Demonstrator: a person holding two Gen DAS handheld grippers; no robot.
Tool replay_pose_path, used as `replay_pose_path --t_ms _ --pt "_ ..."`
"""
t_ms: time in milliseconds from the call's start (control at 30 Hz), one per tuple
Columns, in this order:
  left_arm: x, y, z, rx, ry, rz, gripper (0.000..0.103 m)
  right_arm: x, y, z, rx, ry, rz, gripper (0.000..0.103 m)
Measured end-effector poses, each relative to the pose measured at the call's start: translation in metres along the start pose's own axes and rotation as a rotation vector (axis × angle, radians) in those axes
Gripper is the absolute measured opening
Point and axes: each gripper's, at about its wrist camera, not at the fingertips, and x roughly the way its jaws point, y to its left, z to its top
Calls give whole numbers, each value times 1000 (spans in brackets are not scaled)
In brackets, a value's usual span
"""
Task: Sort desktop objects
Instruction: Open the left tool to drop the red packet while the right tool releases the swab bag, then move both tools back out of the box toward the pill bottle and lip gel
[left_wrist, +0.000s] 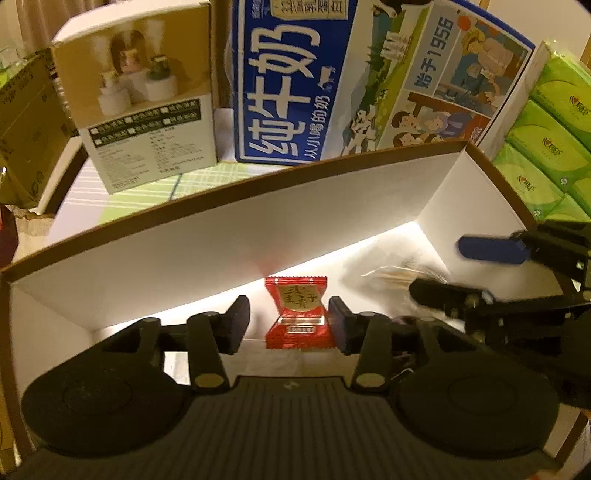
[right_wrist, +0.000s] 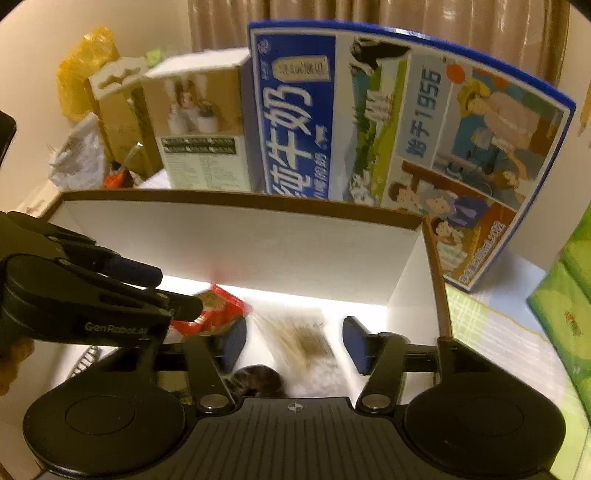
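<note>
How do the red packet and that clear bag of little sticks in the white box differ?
The red packet is opaque, bright red with gold lettering; the clear bag of sticks is see-through, showing pale thin sticks. The red packet lies between the left gripper fingers, the bag between those of the right gripper. The packet looks crisp and flat in the left view, the bag blurred. Both lie inside the white box, with neither gripper's pads pressing on them.

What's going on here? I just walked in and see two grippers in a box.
A person is sorting small items into a white cardboard box. The left gripper stands open around a red snack packet inside the box. The right gripper is open above a clear bag of toothpicks. Neither pair of pads is pressing on anything.
</note>
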Motion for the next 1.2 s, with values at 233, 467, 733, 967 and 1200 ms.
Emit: replay_pose_path --t_ms 233,467,733,967,1200 --pt "-22 -1 -7 25 -24 21 59 -25 12 -11 -55 -14 12 84" --pt "-44 -4 -19 26 -29 38 78 -47 17 -25 -43 -7 22 101" --pt "-77 -9 -31 15 -40 65 86 -71 18 -31 14 -6 38 101" --pt "-109 -16 -44 14 -61 85 88 -97 24 -37 31 -32 35 101" --pt "-143 -24 -61 15 -93 103 88 -125 35 -49 29 -70 41 101"
